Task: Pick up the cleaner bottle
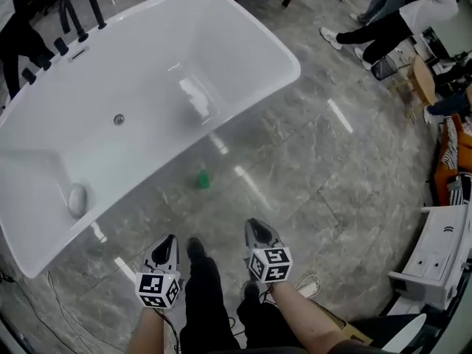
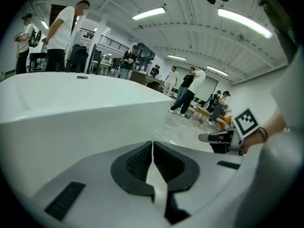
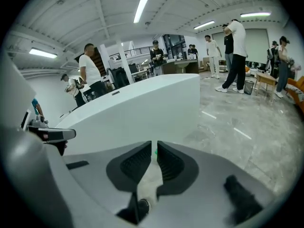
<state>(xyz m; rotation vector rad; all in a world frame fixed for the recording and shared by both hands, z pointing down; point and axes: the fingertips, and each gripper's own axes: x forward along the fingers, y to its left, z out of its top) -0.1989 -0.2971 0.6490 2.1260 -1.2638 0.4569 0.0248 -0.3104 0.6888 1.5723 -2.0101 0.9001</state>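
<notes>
Though small in the head view, the bottle (image 1: 203, 179) is a green thing on the grey floor (image 1: 317, 161), just beside the outer wall of the white tub (image 1: 147, 65). Neither gripper touches it; it lies ahead of both and well apart from them.

Left gripper (image 1: 170, 240): low over the floor, below and left of the bottle in the head view, pointing towards the tub. Its own view shows the jaws of the left gripper (image 2: 152, 144) pressed together with nothing between them, and the tub (image 2: 71, 103) wall fills the ground beyond.

Right gripper (image 1: 255, 225): beside the left one, below and right of the bottle. In its own view the right gripper (image 3: 156, 145) has its jaws closed to a thin slit and holds nothing. A green speck, the bottle (image 3: 155, 151), shows through that slit against the foot of the tub (image 3: 142, 103).

The wearer's legs (image 1: 203, 293), in black, stand between the two grippers. Black taps (image 1: 77, 17) sit on the tub's far rim. People (image 1: 383, 21) stand at the far right.
</notes>
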